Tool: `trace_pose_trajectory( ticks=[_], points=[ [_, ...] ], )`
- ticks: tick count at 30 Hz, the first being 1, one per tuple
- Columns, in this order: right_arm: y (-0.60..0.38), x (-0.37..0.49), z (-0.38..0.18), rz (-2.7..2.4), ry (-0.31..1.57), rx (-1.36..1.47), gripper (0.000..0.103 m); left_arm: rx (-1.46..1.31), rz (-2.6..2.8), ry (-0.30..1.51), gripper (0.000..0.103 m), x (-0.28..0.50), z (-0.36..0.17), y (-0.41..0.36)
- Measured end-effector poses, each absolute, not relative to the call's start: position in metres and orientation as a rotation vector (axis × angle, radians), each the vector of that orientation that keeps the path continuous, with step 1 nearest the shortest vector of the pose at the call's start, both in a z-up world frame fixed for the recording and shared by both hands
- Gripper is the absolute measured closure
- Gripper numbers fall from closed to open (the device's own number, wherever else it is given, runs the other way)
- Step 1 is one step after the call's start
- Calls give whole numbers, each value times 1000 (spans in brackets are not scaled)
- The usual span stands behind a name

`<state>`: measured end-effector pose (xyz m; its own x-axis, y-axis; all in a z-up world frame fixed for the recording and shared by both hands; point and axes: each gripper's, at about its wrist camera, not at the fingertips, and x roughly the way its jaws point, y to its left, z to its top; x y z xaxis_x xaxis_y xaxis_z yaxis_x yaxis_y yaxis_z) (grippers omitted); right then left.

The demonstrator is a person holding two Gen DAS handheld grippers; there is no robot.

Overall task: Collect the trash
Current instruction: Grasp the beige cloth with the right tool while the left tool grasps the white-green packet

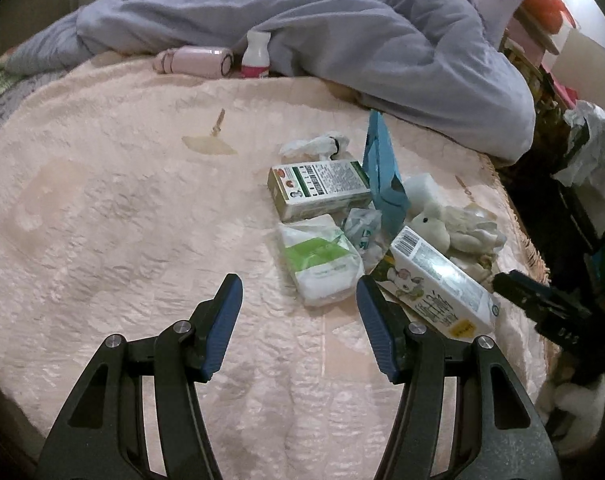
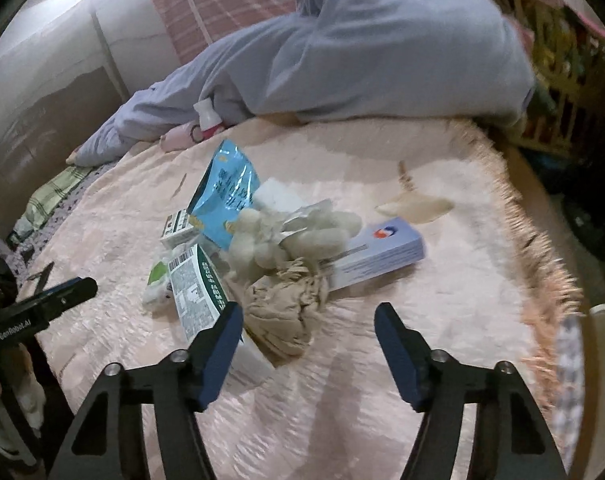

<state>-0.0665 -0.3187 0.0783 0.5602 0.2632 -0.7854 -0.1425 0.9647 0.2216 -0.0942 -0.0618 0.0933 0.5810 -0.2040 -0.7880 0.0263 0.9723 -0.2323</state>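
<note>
A heap of trash lies on a pink bedspread. In the left wrist view it holds a green-and-white box, a tissue pack, a blue snack bag, a milk carton and crumpled tissue. My left gripper is open, just short of the tissue pack. In the right wrist view my right gripper is open around a crumpled beige wad, beside the carton, the blue bag and a pale blue box.
A grey-lilac garment lies across the far bed. A pink bottle and a white bottle sit by it. A white plush toy lies in the heap. The bed's fringed edge runs on the right.
</note>
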Motion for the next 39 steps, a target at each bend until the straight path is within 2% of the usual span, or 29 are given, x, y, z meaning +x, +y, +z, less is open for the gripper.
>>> trace_pose_trajectory(
  ticks=[10, 12, 17, 18, 19, 20, 22, 29, 39],
  points=[
    [-320, -42, 44, 315, 1023, 283, 56, -255, -157, 1037, 45, -44, 56, -79],
    [-317, -42, 44, 338, 1022, 282, 65, -281, -163, 1059, 45, -36, 46, -80],
    [-314, -43, 44, 360, 1002, 276, 70, -326, -201, 1059, 46, -27, 36, -86],
    [-314, -43, 43, 362, 1001, 281, 71, -322, -210, 1063, 49, -26, 35, -88],
    [-315, -43, 43, 363, 998, 287, 71, -317, -217, 1067, 56, -27, 35, -90],
    [-316, -45, 43, 362, 995, 288, 72, -311, -221, 1073, 72, -28, 34, -90],
    [-318, -49, 47, 359, 985, 280, 74, -300, -219, 1075, 84, -33, 35, -88],
    [-322, -69, 69, 348, 930, 240, 76, -309, -247, 1026, 86, -61, 62, -70],
    [-342, -98, 97, 311, 878, 266, 76, -280, -371, 979, 86, -97, 100, -100]
  ],
)
